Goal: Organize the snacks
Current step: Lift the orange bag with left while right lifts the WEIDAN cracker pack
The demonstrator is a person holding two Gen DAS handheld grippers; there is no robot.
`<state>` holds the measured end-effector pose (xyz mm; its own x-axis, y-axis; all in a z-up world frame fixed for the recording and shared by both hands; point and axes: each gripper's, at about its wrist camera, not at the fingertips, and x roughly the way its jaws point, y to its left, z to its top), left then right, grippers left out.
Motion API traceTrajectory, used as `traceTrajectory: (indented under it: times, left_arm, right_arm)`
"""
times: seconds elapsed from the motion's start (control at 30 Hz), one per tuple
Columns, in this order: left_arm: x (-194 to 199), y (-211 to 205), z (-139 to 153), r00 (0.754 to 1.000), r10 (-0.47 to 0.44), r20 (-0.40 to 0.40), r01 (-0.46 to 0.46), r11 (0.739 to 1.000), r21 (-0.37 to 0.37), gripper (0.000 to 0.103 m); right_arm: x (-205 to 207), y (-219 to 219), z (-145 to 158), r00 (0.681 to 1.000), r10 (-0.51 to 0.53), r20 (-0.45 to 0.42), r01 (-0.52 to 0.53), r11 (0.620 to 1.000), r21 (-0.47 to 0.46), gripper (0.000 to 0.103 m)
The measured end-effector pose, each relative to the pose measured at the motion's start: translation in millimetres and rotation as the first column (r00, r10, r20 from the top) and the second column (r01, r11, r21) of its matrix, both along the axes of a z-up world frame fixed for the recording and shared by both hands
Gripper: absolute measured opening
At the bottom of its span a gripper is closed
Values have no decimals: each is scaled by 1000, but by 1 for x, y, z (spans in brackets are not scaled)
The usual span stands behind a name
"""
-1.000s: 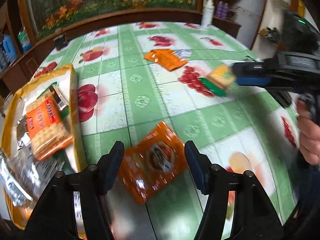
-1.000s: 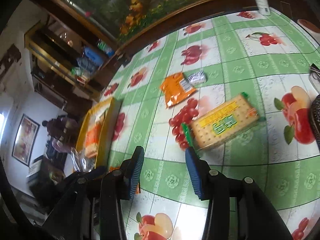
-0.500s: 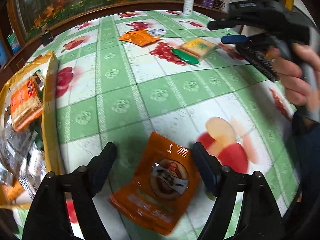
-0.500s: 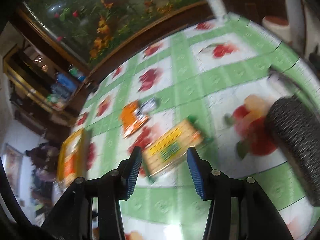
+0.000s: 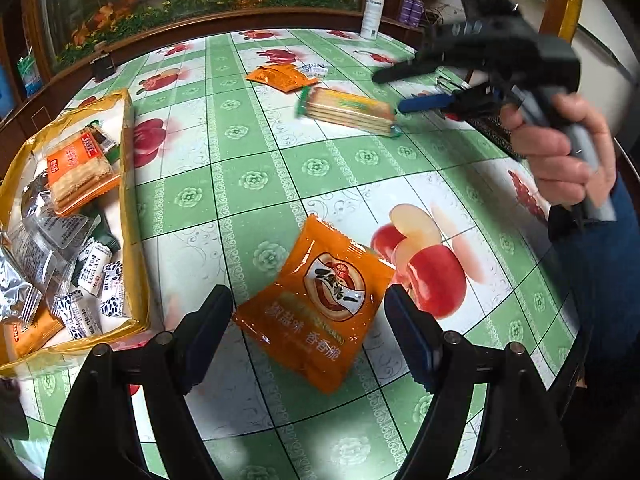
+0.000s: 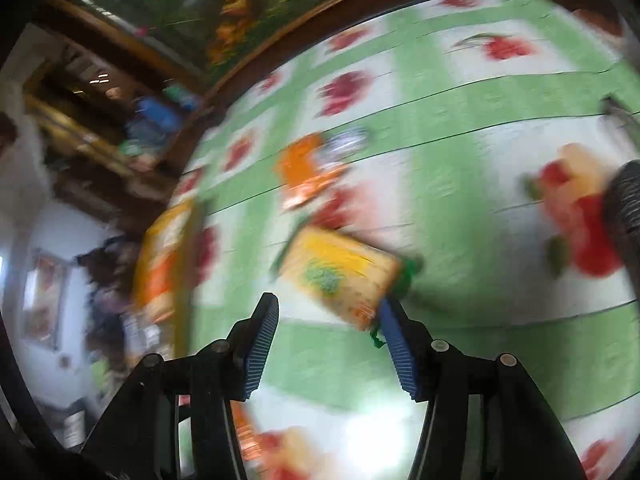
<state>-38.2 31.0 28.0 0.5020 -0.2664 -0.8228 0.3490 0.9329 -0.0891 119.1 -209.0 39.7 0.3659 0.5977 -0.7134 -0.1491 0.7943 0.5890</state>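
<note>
An orange snack packet [image 5: 320, 300] lies flat on the green fruit-print tablecloth. My left gripper [image 5: 310, 310] is open and straddles it, with a gap between each pad and the packet. Farther back lies a yellow-and-green cracker pack [image 5: 348, 110]. A hand holds my right gripper [image 5: 404, 88] just right of it. The right wrist view is blurred: the cracker pack [image 6: 340, 276] sits just ahead of my right gripper [image 6: 328, 312], whose jaws are opening. Its right pad is near the pack's green end, and nothing is pressed between the pads.
A yellow tray [image 5: 132, 200] at the left holds several wrapped snacks. Another orange packet [image 5: 280, 78] and a small white wrapper [image 5: 314, 69] lie at the back, with a spray bottle [image 5: 372, 12] by the far edge. A dark ribbed object [image 6: 624, 208] lies at the right.
My left gripper opened wider and drew away from the tray; the orange packet now lies loose between its fingers. My right gripper came closer to the cracker pack and its jaws spread.
</note>
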Motion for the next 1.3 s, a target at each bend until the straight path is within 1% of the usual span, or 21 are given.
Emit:
traceTrajectory:
  times: [0.07,0.1,0.17,0.2,0.27,0.33,0.4,0.43,0.47,0.53,0.57,0.67,0.77,0.87,0.93,0.97,1.0,1.1,1.17,1.3]
  left_arm:
    - [1,-5,-3,999,-32,-9,33,999,17,78]
    - [2,-8,-6,999,-44,-16,45,999,31,78]
    - [4,-11,-12,999,-47,-26,49,998,48,78]
    - [4,-13,-13,999,-48,-8,48,997,55,78]
    - [4,-14,-13,999,-45,3,45,998,51,78]
    - [5,-12,-14,1000,-18,14,17,999,47,78]
    - [5,-11,-14,999,14,29,-16,998,58,71]
    - [4,-10,-14,999,30,38,-32,997,67,63]
    - [3,-9,-13,999,35,42,-38,997,65,58]
    - [2,-7,-13,998,45,37,-46,998,44,58]
    - [1,-7,-13,998,49,37,-51,998,41,58]
    - [-4,-10,-13,998,53,44,-56,996,74,59]
    - [-7,-12,-13,998,48,44,-51,996,74,59]
    - [-7,-12,-13,997,60,57,-64,996,66,59]
    - [-8,-11,-13,995,75,60,-79,995,64,57]
    - [-9,-11,-12,995,82,62,-86,994,62,55]
    - [-10,-10,-12,994,87,64,-91,994,57,55]
    - [-10,-8,-10,992,104,71,-107,994,37,54]
    - [-10,-6,-7,989,120,84,-123,992,27,54]
    - [-8,-1,-2,983,148,105,-152,988,22,54]
  right_arm:
    - [-4,4,9,999,16,45,-16,1000,-5,55]
    - [-5,3,14,996,5,84,-2,999,-36,56]
    - [-3,-1,15,993,-21,119,30,997,-75,57]
    - [0,-4,14,989,-35,143,48,995,-85,57]
    - [5,-7,11,984,-47,171,63,994,-91,58]
    - [11,-5,5,985,-36,171,52,995,-87,59]
    - [18,-1,-3,989,-5,148,18,996,-84,60]
    - [19,2,-6,990,7,141,6,996,-92,60]
    - [18,6,-7,989,17,145,-2,995,-100,60]
    - [12,13,-5,985,51,167,-31,992,-122,66]
    - [9,17,-3,981,69,179,-44,990,-137,72]
    - [1,31,-2,971,130,203,-88,976,-201,72]
    - [-5,45,-4,959,176,223,-106,950,-295,72]
    - [-10,60,-8,946,220,239,-113,912,-393,73]
    - [-15,67,-10,937,252,242,-123,886,-447,69]
    - [-18,71,-12,934,266,240,-126,870,-476,58]
    - [-19,75,-15,932,281,230,-134,855,-502,49]
    - [-23,79,-16,930,285,231,-128,842,-524,48]
    - [-25,77,-13,930,282,234,-131,853,-505,48]
    - [-30,75,-4,931,265,250,-134,886,-444,48]
